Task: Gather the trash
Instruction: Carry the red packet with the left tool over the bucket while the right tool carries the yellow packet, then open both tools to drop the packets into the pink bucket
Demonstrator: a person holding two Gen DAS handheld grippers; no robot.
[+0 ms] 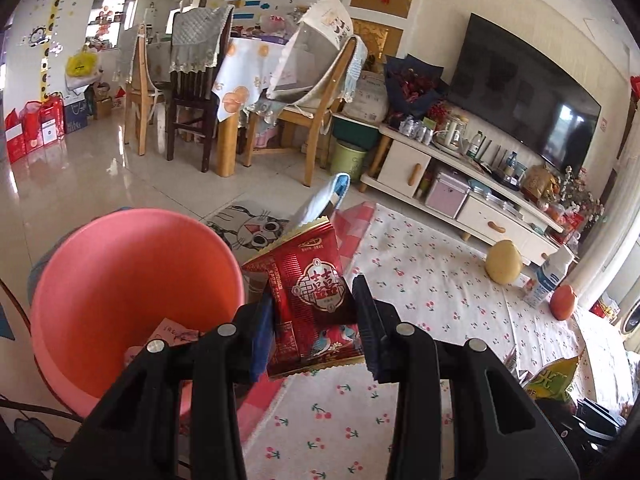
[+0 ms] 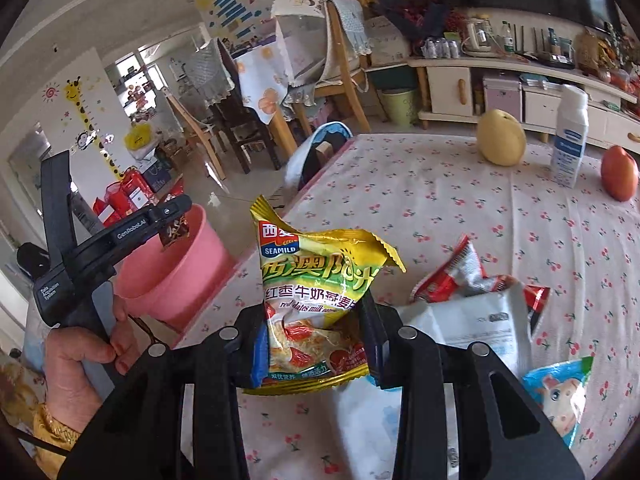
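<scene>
My left gripper [image 1: 314,316] is shut on a red foil packet [image 1: 310,292] and holds it just right of the pink bin [image 1: 132,280], at the table's left edge. Some paper scraps lie in the bin's bottom. From the right wrist view, the left gripper [image 2: 176,220] hangs over the pink bin [image 2: 180,276] with the packet [image 2: 175,234] in its tips. My right gripper [image 2: 316,332] is shut on a yellow oatmeal packet [image 2: 320,300], lifted above the cherry-print tablecloth [image 2: 440,208]. More wrappers lie to its right: a red one [image 2: 460,268], a white one [image 2: 472,328], a blue one [image 2: 560,392].
A yellow pear [image 2: 502,138], a white bottle [image 2: 570,140] and a red apple [image 2: 619,174] stand at the table's far side. A person's hand [image 2: 80,360] grips the left tool. Chairs [image 1: 188,92], a TV stand [image 1: 460,184] and a green bin [image 1: 347,158] lie beyond.
</scene>
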